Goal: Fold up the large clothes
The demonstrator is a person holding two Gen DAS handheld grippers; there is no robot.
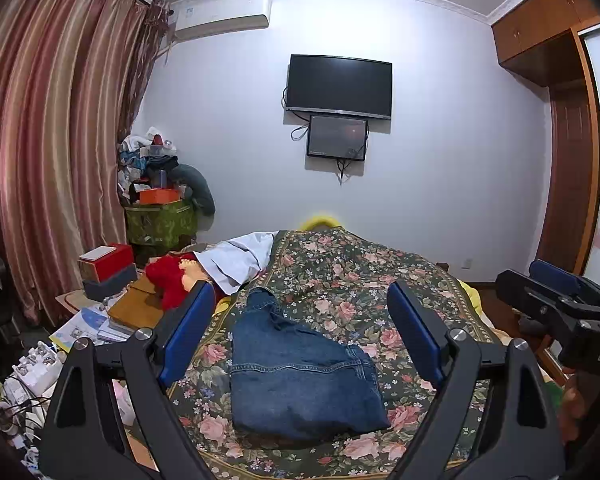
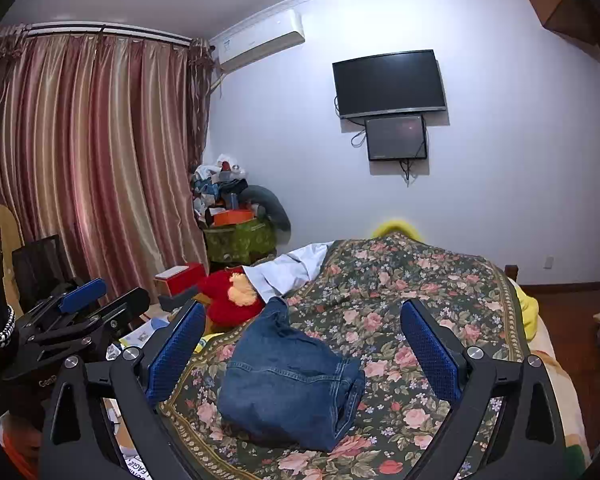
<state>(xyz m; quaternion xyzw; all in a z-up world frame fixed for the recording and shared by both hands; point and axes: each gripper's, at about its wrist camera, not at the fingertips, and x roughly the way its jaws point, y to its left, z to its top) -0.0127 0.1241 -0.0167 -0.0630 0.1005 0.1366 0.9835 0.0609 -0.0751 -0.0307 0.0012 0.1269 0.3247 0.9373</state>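
A pair of blue jeans lies folded into a compact bundle on the floral bedspread, with one end trailing toward the far side. It also shows in the right wrist view. My left gripper is open and empty, held above and before the jeans. My right gripper is open and empty too, also above the jeans. The right gripper shows at the right edge of the left wrist view, and the left gripper at the left of the right wrist view.
A red plush toy and a white garment lie at the bed's far left. Boxes, books and papers crowd the left side by the curtains. A yellow cloth hangs at the right edge. Two screens hang on the wall.
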